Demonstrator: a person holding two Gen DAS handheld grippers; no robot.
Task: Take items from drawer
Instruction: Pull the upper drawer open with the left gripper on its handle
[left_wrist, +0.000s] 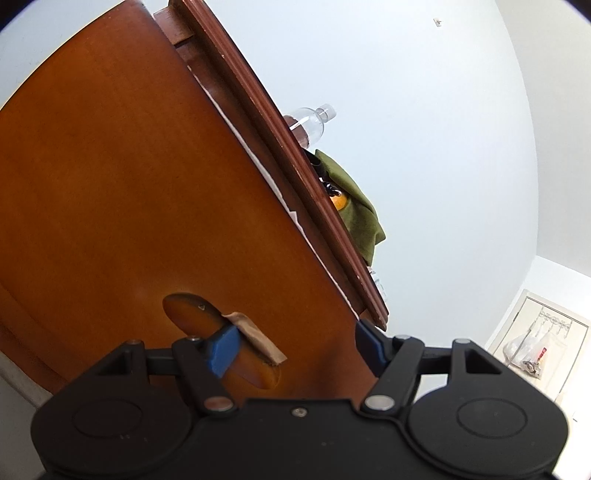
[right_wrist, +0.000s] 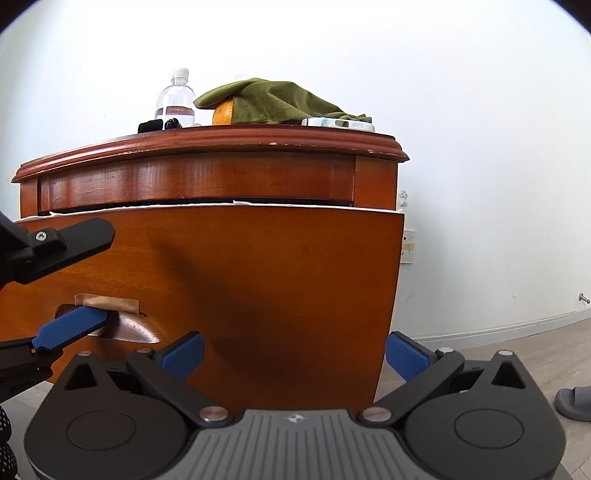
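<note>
Right wrist view has the curved reddish-brown wooden drawer front (right_wrist: 236, 295) slightly pulled out under the nightstand top. Left gripper (left_wrist: 295, 347) is spread wide, one blue finger (right_wrist: 74, 326) hooked into the oval handle recess with tan tape (right_wrist: 107, 301) above it. Right gripper (right_wrist: 293, 354) is spread too, holding nothing. Clear plastic bottle (right_wrist: 175, 101) up top, label too blurry to read.

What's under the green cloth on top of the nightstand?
An orange shows under the green cloth's left edge. A white flat item lies at its right edge. Anything further beneath is covered.
</note>
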